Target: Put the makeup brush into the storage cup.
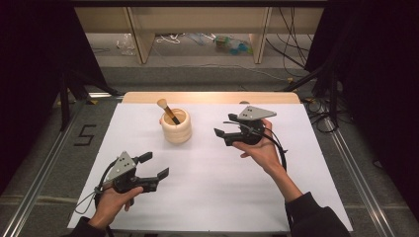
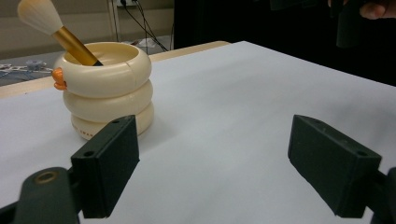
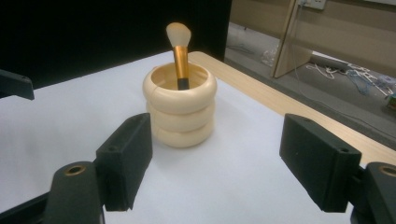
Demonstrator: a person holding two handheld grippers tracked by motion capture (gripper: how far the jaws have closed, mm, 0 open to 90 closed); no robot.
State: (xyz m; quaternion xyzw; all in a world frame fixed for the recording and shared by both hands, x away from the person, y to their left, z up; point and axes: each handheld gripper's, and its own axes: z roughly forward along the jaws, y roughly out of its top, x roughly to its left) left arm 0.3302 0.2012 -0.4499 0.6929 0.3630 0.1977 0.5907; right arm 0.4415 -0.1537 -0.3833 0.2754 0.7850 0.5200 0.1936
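Right gripper (image 1: 223, 133), jaws wide apart and apparently empty, right of the cream ringed holder (image 1: 176, 126) with a gold-handled brush (image 1: 168, 111).

Brush (image 1: 168, 113) in holder (image 1: 176, 129); holder on table (image 1: 207, 197).

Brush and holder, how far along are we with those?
Done: the brush stands handle-down in the cream holder, leaning on its rim. In hand: nothing; the right hand-held gripper is open and empty beside the holder, and the left hand-held gripper is open nearer the person. Left, if anything: not evident.
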